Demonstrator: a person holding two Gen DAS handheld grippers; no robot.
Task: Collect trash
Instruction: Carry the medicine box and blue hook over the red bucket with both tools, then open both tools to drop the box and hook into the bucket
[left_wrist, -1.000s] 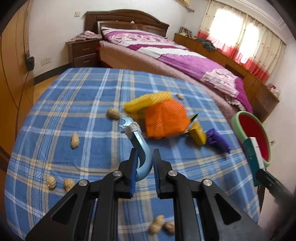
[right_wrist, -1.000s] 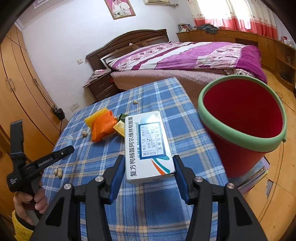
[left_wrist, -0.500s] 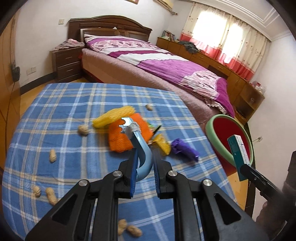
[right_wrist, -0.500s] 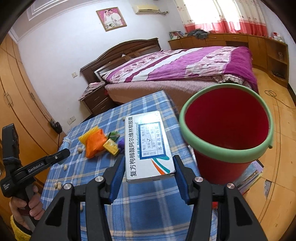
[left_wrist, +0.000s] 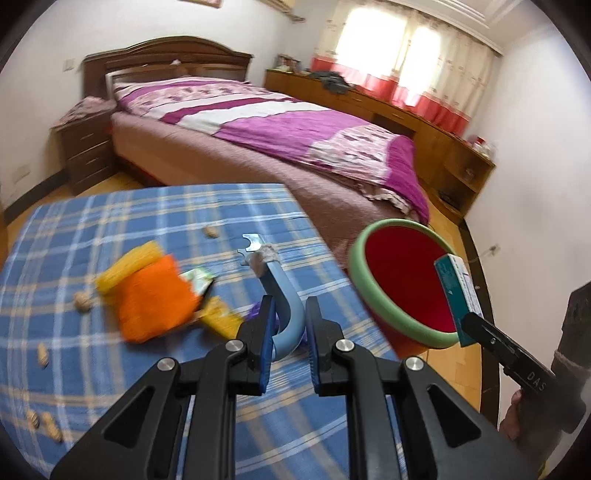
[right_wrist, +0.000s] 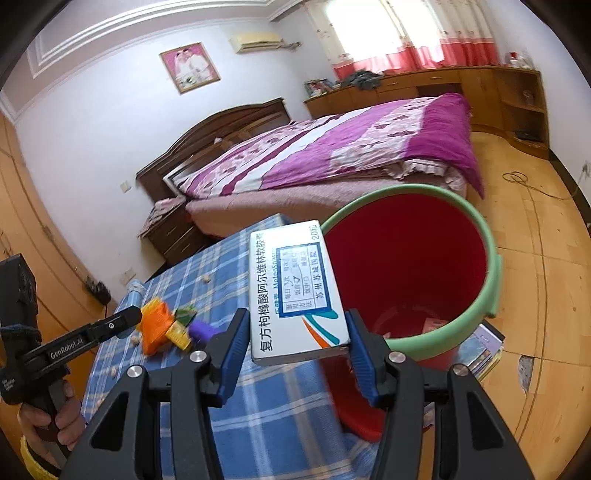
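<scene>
My left gripper (left_wrist: 288, 328) is shut on a curved light-blue plastic piece (left_wrist: 284, 302) with a metal hook at its tip, held above the blue checked tablecloth (left_wrist: 110, 236). My right gripper (right_wrist: 295, 343) is shut on a white medicine box (right_wrist: 295, 291) with blue print, and holds it beside the rim of the red bucket (right_wrist: 406, 266) with a green rim. In the left wrist view the same box (left_wrist: 456, 295) hangs over the bucket (left_wrist: 402, 280) at the table's right edge. Orange and yellow mesh bags (left_wrist: 151, 295), wrappers and several peanuts (left_wrist: 43, 356) lie on the cloth.
A bed (left_wrist: 295, 136) with a purple cover stands beyond the table, a nightstand (left_wrist: 88, 147) to its left. Low wooden cabinets (right_wrist: 480, 88) line the window wall. Books (right_wrist: 484, 347) lie on the wooden floor beside the bucket. A hand (right_wrist: 48, 421) grips the left tool's handle.
Both grippers have swung to the right toward the bucket, each keeping its load. The box now sits at the bucket's rim, and the trash pile has slid left in the left wrist view.
</scene>
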